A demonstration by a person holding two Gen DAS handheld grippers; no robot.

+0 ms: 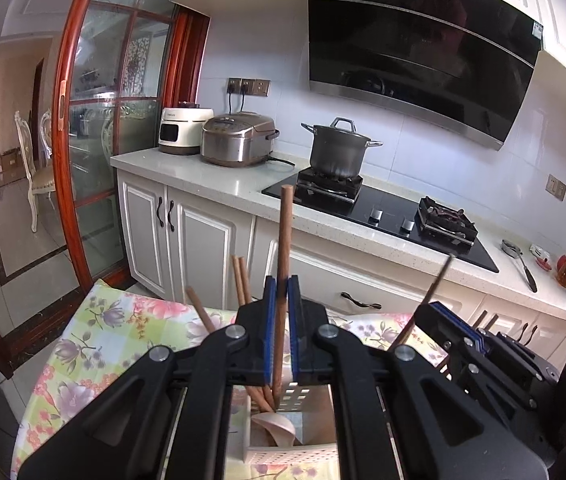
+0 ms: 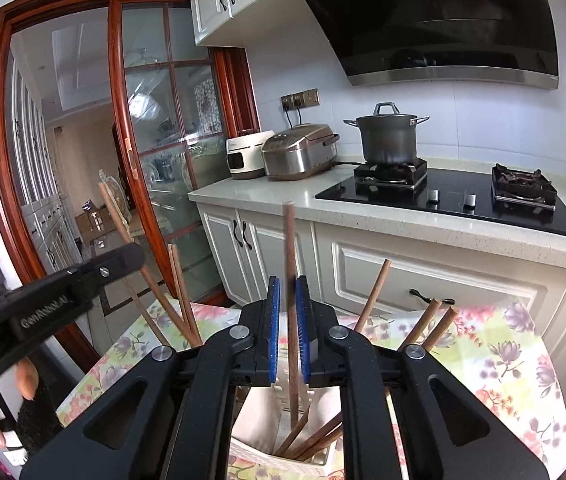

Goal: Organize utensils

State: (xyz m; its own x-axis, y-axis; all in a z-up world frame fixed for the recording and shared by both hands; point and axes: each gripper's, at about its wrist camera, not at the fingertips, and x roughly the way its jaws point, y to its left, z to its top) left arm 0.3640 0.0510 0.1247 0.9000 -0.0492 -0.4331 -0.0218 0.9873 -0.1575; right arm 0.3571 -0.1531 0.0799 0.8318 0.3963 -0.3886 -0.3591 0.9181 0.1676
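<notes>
The left tongs are clamped on an upright wooden chopstick, its lower end down in a white slotted utensil holder. The right tongs stand slightly apart around another upright chopstick; whether the blue pads touch it is unclear. More chopsticks lean in the same holder, which stands on a floral cloth covering the tabletop. Beyond, a dark pot sits on the stove.
</notes>
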